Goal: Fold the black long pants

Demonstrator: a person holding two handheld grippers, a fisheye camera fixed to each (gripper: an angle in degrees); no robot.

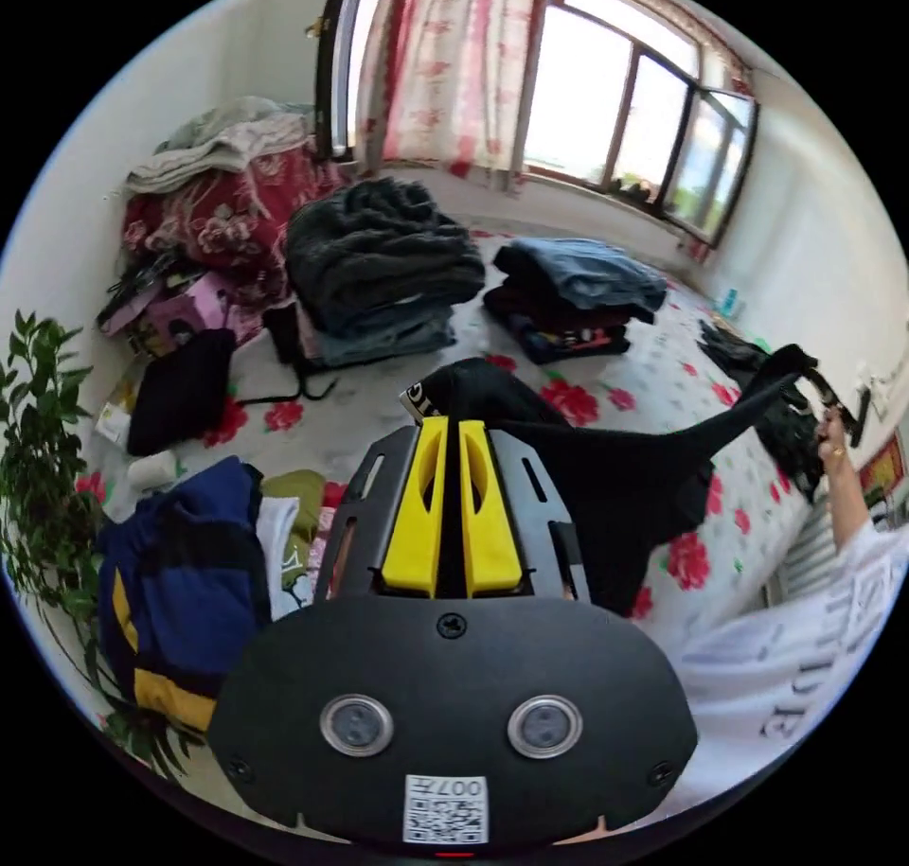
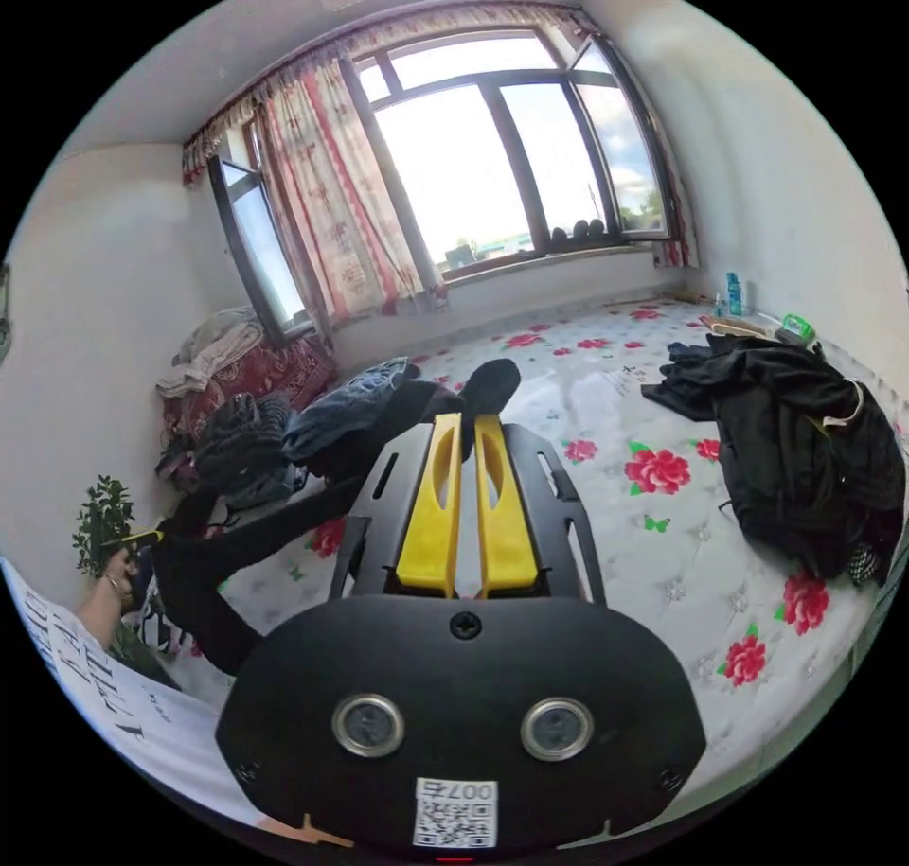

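The black long pants [image 1: 606, 478] hang stretched in the air above the flowered bed, held at both ends. My left gripper [image 1: 452, 423] is shut on one end, with black cloth bunched at its yellow jaw tips. From there the cloth runs right to my right gripper [image 1: 822, 383], which a hand holds up. In the right gripper view, my right gripper [image 2: 467, 418] is shut on the other end, and a tip of cloth pokes out past the jaws. The pants [image 2: 275, 525] sag away to the lower left, toward the left gripper [image 2: 142, 537].
Folded stacks sit near the window: a dark knit pile [image 1: 379, 251] and a jeans pile [image 1: 578, 289]. A blue and yellow garment [image 1: 170, 582] and a plant [image 1: 38, 468] are at the left. A heap of black clothes [image 2: 805, 450] lies on the flowered bed cover [image 2: 663, 544].
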